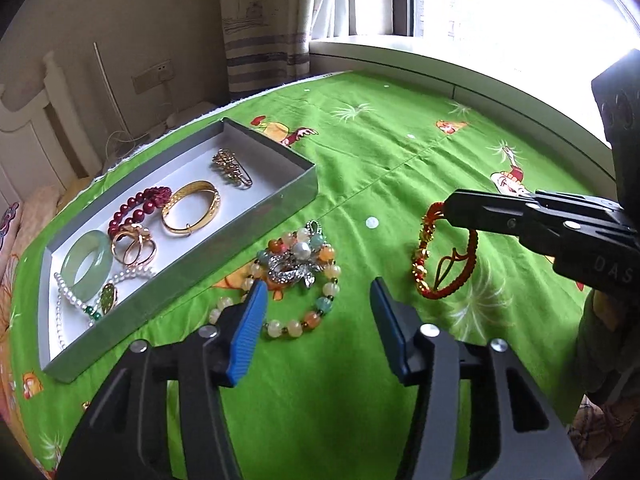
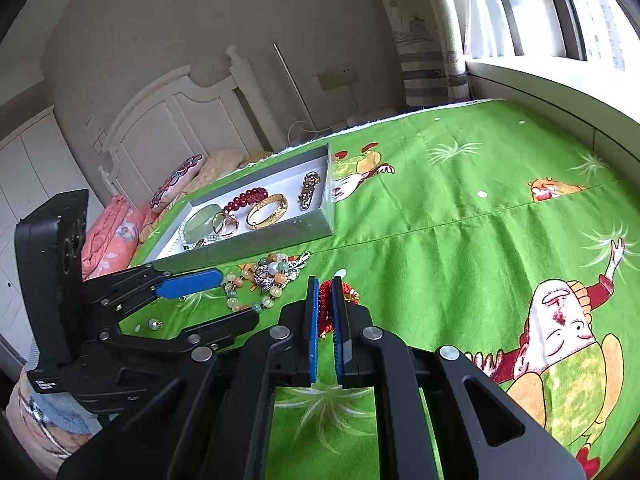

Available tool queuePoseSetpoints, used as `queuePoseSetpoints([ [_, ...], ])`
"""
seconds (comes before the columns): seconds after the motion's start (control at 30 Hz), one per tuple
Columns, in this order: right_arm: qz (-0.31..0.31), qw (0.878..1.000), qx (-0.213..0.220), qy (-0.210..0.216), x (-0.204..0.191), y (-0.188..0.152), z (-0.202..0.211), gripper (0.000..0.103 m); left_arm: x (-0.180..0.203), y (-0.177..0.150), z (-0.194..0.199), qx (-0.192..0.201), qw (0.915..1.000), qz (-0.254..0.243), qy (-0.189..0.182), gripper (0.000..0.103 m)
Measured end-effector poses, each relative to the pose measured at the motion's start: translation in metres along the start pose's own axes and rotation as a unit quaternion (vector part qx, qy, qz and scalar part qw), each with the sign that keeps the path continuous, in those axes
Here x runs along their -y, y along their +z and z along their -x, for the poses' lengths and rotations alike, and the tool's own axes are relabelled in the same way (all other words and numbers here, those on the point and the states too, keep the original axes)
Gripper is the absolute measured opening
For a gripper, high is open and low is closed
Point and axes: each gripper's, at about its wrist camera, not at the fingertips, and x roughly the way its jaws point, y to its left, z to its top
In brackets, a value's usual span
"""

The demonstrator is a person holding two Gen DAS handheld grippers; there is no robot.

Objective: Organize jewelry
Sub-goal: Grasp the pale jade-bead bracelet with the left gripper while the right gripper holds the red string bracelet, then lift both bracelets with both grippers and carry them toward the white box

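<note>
A grey box (image 1: 280,196) with a white inside holds a gold bangle (image 1: 191,207), a dark red bead bracelet (image 1: 136,206), a jade bangle (image 1: 86,266), gold rings, a pearl string and a gold clip. It also shows in the right wrist view (image 2: 256,240). A pastel bead bracelet (image 1: 320,304) with a silver brooch (image 1: 290,268) lies on the green sheet in front of the box. My left gripper (image 1: 318,290) is open just above it. My right gripper (image 2: 325,284) is shut on a red and gold cord bracelet (image 1: 430,264), lifted at one end.
The green cartoon bedsheet (image 1: 400,152) covers the bed. A window sill (image 1: 400,54) and curtain stand at the back. A headboard (image 2: 168,120) and pillows (image 2: 120,232) lie at the left. A small gold bead (image 2: 154,324) lies near the left gripper.
</note>
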Motion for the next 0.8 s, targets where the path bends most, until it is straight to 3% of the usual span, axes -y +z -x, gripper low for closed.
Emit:
queuePoseSetpoints([
  [0.3, -0.006, 1.000, 0.001, 0.009, 0.003, 0.000, 0.001, 0.009, -0.001, 0.002, -0.021, -0.026, 0.9990, -0.027, -0.025, 0.039],
  [0.4, -0.006, 1.000, -0.001, 0.008, 0.003, 0.001, 0.000, 0.009, -0.006, 0.000, -0.021, -0.022, 0.9985, -0.014, -0.048, 0.028],
  [0.47, -0.005, 1.000, -0.001, 0.007, 0.002, 0.001, 0.000, 0.009, -0.006, -0.002, -0.019, -0.021, 0.9981, -0.021, -0.054, 0.016],
  [0.53, -0.006, 1.000, -0.002, 0.006, 0.003, 0.002, -0.001, 0.009, -0.005, -0.004, -0.017, -0.024, 0.9978, -0.025, -0.057, 0.011],
  [0.67, -0.005, 1.000, -0.002, 0.005, 0.003, 0.002, -0.001, 0.009, -0.006, -0.009, -0.011, -0.018, 0.9982, -0.021, -0.054, 0.009],
  [0.8, -0.007, 1.000, -0.002, 0.007, 0.003, 0.002, -0.001, 0.009, -0.016, -0.009, -0.001, 0.000, 0.9971, 0.017, -0.074, 0.009],
])
